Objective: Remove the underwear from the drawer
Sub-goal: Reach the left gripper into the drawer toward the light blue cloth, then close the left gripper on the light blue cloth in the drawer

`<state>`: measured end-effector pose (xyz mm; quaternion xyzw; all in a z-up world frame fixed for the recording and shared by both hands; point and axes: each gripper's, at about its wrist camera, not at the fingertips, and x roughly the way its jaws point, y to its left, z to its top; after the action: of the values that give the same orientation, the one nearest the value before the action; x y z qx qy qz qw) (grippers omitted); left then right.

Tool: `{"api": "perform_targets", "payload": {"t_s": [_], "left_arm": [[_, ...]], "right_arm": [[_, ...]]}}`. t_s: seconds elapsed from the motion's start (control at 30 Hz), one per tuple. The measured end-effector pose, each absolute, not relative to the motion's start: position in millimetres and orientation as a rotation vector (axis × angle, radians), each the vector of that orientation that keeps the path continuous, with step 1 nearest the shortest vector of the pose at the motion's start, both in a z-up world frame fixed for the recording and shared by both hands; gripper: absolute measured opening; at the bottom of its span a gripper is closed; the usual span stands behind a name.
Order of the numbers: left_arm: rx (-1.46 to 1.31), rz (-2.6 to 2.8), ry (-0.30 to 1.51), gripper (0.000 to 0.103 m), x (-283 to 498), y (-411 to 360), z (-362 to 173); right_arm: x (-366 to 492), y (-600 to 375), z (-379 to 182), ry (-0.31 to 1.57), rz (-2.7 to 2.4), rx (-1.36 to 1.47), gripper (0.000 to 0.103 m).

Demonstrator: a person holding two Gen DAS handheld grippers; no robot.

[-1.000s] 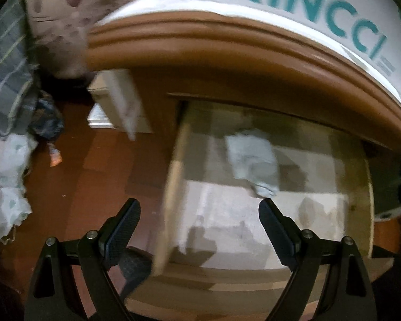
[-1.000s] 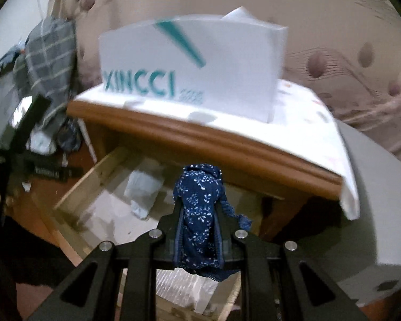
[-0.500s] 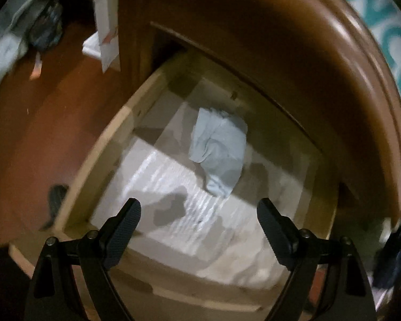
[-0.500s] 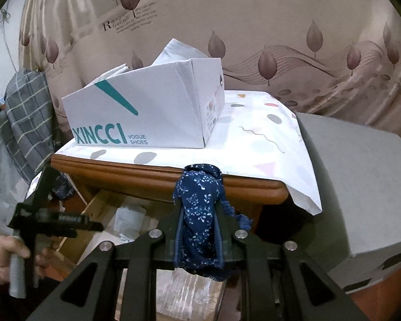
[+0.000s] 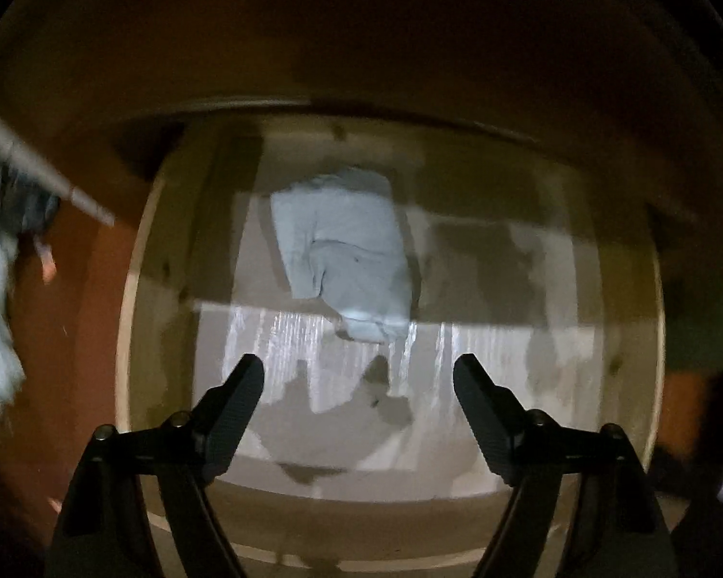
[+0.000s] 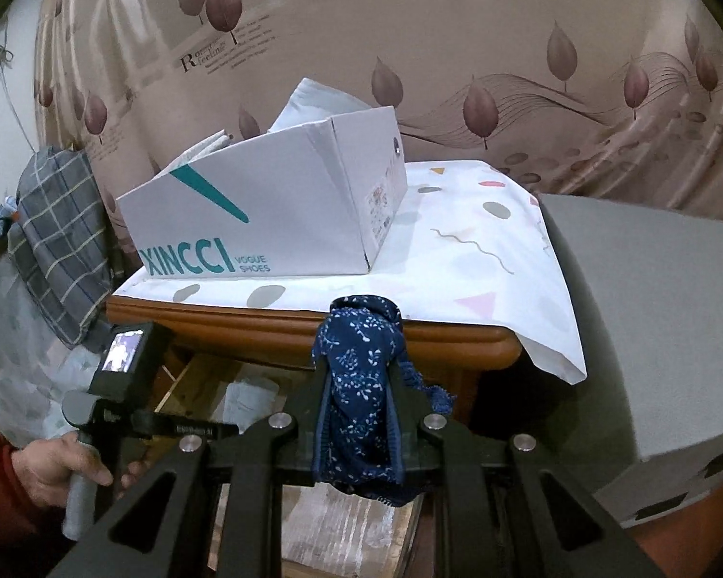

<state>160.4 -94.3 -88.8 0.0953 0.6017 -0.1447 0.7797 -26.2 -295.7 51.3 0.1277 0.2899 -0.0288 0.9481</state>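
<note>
A light grey folded underwear (image 5: 347,255) lies on the pale liner of the open wooden drawer (image 5: 135,260). My left gripper (image 5: 359,380) is open and hangs over the drawer, just short of that garment. My right gripper (image 6: 359,380) is shut on a dark blue underwear with white flecks (image 6: 359,400) and holds it up in front of the nightstand's brown edge (image 6: 246,325). The drawer (image 6: 188,375) and the left gripper's handle (image 6: 120,400) show at the lower left of the right wrist view.
A white XINCCI shoe box (image 6: 270,212) stands on a patterned cloth (image 6: 472,250) on the nightstand. A grey block (image 6: 650,327) stands to its right. Checked cloth (image 6: 62,241) hangs at the left. The nightstand top (image 5: 361,48) overhangs the drawer.
My left gripper has swung down over the drawer and closer to the grey underwear. My right gripper has risen with the blue underwear, above the nightstand's edge.
</note>
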Motion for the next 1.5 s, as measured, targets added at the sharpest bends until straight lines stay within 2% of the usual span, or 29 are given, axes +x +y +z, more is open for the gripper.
{"api": "perform_targets", "payload": {"t_s": [0.13, 0.23, 0.33, 0.8, 1.1, 1.23, 1.43, 1.5], "left_arm": [[0.54, -0.377, 1.173, 0.072, 141.0, -112.1, -85.2], [0.702, -0.406, 1.143, 0.071, 138.7, -113.9, -91.9], [0.749, -0.437, 1.167, 0.069, 140.9, -111.2, -98.6], [1.184, -0.59, 0.889, 0.069, 118.5, -122.4, -113.6], [1.27, -0.65, 0.825, 0.069, 128.3, -124.7, -122.0], [1.402, -0.643, 0.703, 0.069, 119.6, -129.8, -131.5], [1.628, -0.59, 0.386, 0.069, 100.3, -124.5, -148.6], [1.685, -0.612, 0.371, 0.069, 97.6, -122.4, -158.3]], "right_arm": [[-28.5, -294.5, 53.5, 0.576, -0.067, 0.243, 0.019], [-34.4, -298.2, 56.9, 0.544, -0.09, 0.243, 0.019], [-38.7, -307.6, 60.8, 0.513, -0.123, 0.269, 0.019], [-50.4, -345.3, 63.6, 0.478, -0.25, 0.332, 0.019], [-47.6, -343.4, 61.6, 0.511, -0.318, 0.241, 0.019], [-43.4, -341.2, 60.0, 0.524, -0.309, 0.234, 0.019], [-41.0, -340.0, 57.6, 0.539, -0.297, 0.238, 0.019], [-40.3, -338.8, 57.5, 0.54, -0.296, 0.234, 0.019]]}}
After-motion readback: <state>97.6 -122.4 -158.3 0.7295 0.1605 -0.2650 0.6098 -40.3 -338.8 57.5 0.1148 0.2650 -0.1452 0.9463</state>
